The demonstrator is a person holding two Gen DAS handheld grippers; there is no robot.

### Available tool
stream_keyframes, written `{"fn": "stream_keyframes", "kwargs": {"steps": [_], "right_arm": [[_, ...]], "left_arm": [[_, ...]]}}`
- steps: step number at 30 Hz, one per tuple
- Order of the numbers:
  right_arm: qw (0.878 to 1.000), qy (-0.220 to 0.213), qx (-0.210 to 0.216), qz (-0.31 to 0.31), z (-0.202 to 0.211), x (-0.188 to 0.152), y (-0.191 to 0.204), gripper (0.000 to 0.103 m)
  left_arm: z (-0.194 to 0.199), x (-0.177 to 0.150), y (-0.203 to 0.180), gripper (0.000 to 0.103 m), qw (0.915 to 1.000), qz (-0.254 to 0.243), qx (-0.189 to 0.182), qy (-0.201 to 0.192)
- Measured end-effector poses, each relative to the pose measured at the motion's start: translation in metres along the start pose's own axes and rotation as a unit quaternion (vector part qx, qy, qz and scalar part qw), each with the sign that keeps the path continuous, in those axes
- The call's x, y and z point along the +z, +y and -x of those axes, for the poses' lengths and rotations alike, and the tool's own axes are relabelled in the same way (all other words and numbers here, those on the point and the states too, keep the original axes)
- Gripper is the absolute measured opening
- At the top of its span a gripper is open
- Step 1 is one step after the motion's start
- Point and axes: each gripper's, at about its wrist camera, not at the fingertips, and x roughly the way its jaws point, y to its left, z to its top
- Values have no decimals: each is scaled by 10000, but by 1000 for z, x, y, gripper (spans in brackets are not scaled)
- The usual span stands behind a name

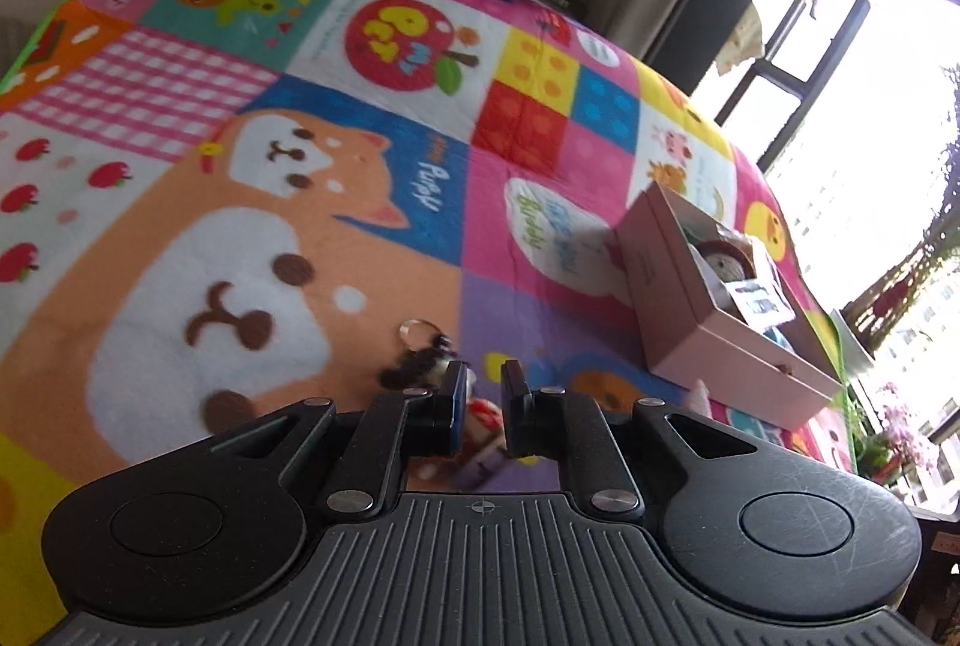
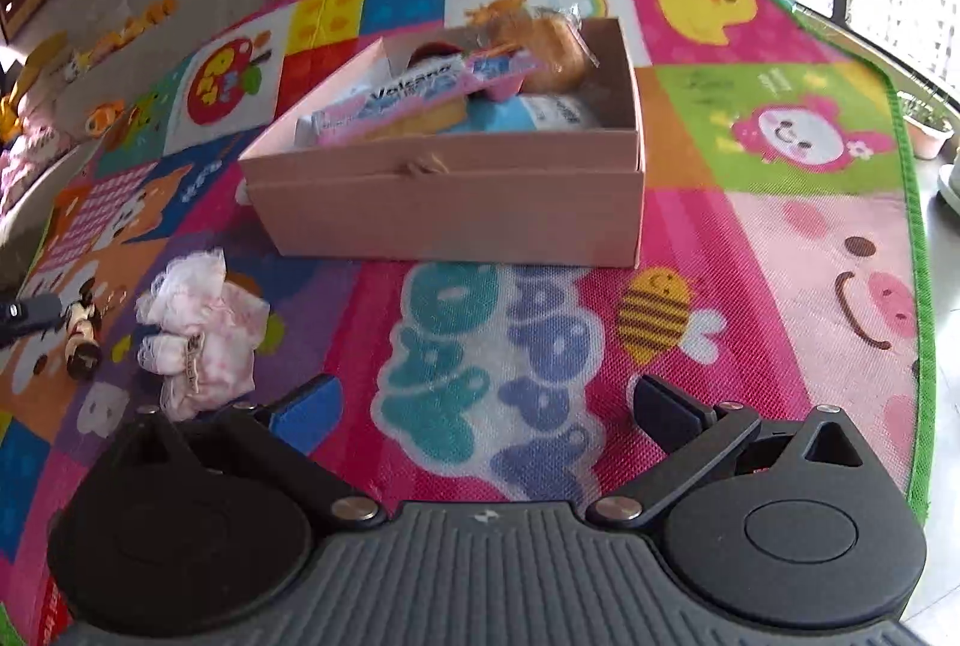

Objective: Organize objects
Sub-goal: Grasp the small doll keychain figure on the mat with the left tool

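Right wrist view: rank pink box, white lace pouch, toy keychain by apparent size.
1. pink box, clearly largest
2. white lace pouch
3. toy keychain, smallest

The pouch and keychain lie about equally near the camera, so that order looks safe.

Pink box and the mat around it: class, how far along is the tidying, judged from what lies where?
Done: the pink box already holds several items, including a tube and a wrapped bun. In hand: the left claw is shut on a small keychain toy; the right claw is open and empty. Left: the white fabric bundle on the mat.
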Motion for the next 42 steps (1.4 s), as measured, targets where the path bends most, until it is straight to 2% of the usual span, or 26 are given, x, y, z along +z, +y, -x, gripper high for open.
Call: {"fn": "stream_keyframes", "kwargs": {"steps": [2, 6, 10, 13, 16, 18, 21, 23, 25, 28, 31, 33, 36, 38, 41, 42], "right_arm": [[10000, -52, -59, -3, -1, -2, 2, 103], [9992, -133, -253, 267, -3, -9, 11, 103], [9980, -26, -404, 475, -6, -8, 17, 103], [9971, 8, -489, 584, -8, -9, 19, 103], [9970, -32, -495, 596, -7, -10, 19, 103], [9970, -46, -499, 597, -7, -11, 20, 103], [9969, -46, -502, 602, -6, -11, 20, 103], [9970, -47, -498, 598, -6, -11, 20, 103], [9969, -47, -502, 602, -6, -11, 20, 103], [9969, -46, -497, 602, -6, -11, 20, 103], [9969, -46, -498, 604, -6, -12, 20, 103], [9969, -46, -500, 606, -7, -12, 20, 103], [9969, -47, -499, 607, -7, -12, 20, 103], [9969, -46, -500, 608, -7, -12, 20, 103], [9969, -49, -500, 609, -7, -12, 20, 103], [9969, -50, -499, 607, -6, -12, 19, 103]], "left_arm": [[-9, -3, -8, 13, 9999, -88, 43, 97], [-16, -5, -26, 14, 9979, -539, 346, -7], [0, -10, -36, 15, 9925, -1022, 588, -325], [12, -11, -23, 15, 9940, -601, 848, -338], [21, -12, -2, 15, 9962, 182, 790, -318], [20, -10, 9, 15, 9963, 498, 675, -212], [4, -11, 5, 16, 9977, 427, 486, 181], [-6, -11, 1, 17, 9982, 449, 300, 242], [-21, -9, -2, 18, 9978, 450, 285, 386], [-40, -5, -13, 18, 9981, 213, 417, 400], [-53, 2, -21, 18, 9987, 156, 311, 368], [-60, 3, -26, 18, 9984, 9, 304, 482], [-61, -1, -40, 18, 9951, -712, 361, 575], [-59, -6, -47, 20, 9919, -1007, 199, 744], [-59, -14, -63, 35, 9855, -1497, 166, 777], [-60, -16, -67, 45, 9847, -1557, 158, 771]]}}
